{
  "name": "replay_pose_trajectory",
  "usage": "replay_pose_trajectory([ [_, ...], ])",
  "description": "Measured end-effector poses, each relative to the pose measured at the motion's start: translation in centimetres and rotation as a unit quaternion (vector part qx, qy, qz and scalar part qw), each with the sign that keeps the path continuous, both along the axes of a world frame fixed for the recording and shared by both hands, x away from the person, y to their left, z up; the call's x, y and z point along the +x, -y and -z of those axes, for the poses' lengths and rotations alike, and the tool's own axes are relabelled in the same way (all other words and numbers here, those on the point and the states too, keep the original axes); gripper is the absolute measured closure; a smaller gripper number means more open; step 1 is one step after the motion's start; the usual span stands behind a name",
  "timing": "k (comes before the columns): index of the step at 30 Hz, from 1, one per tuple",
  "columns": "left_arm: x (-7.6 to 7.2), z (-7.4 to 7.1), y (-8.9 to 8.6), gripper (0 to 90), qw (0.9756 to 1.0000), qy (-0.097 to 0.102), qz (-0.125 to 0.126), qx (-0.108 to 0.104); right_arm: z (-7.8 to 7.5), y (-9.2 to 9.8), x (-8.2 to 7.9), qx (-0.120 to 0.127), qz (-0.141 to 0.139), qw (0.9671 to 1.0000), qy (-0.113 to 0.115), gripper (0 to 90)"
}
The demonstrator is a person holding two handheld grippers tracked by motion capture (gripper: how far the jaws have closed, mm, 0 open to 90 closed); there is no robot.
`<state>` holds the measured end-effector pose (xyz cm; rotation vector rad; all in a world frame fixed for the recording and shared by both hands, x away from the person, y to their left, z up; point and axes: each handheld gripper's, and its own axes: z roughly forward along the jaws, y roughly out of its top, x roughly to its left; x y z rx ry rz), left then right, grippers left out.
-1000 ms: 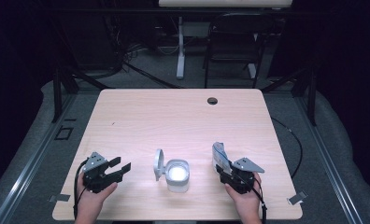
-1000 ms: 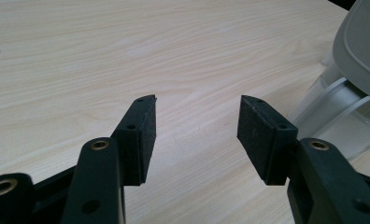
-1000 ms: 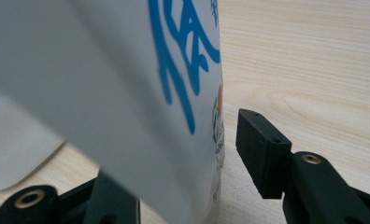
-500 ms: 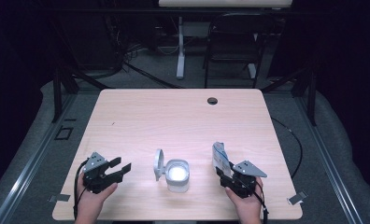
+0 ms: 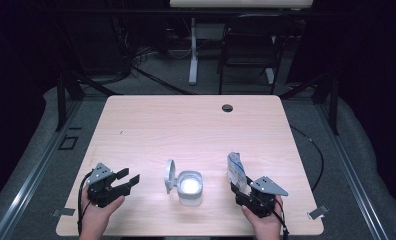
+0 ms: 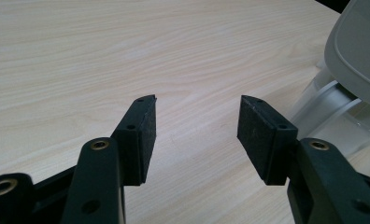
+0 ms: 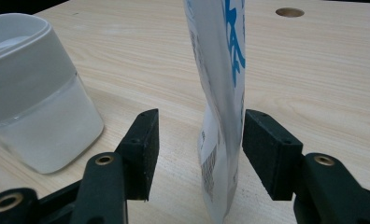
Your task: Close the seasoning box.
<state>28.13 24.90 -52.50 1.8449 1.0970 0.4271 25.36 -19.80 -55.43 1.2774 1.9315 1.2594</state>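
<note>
Your right tongs (image 7: 197,123) just opening around the upright white-and-blue pouch (image 7: 218,93), pads released, your left tongs (image 6: 197,121) released and empty, lidded container (image 5: 190,187) between them on the tabletop (image 5: 186,125).

A black chair (image 5: 246,47) stands beyond the wooden table (image 5: 186,125)

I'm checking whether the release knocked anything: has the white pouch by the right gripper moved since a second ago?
No. The pouch stands the same way beside the open container; the right gripper jaws have just been opening around it.
</note>
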Motion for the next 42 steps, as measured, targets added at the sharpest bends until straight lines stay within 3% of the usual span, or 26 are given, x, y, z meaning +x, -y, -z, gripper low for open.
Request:
replay_pose_trajectory([
  [13,-0.3,-0.4,0.2,47.6,1.0,0.004,0.004,0.0,-0.5,-0.3,-1.4,-0.018,-0.002,0.9997,0.019,44.0],
  [21,-0.4,-0.6,0.5,47.7,1.0,0.007,0.007,-0.003,-0.5,-0.1,-1.7,-0.018,0.0,0.9997,0.02,43.3],
  [31,-0.7,-1.1,1.4,48.1,0.9997,0.009,0.024,-0.003,-0.6,-0.2,-1.9,-0.039,-0.007,0.999,0.022,42.6],
  [42,-1.0,-1.6,2.7,54.5,0.999,-0.002,0.044,-0.001,-0.6,0.2,-2.0,-0.043,-0.008,0.999,0.009,41.2],
])
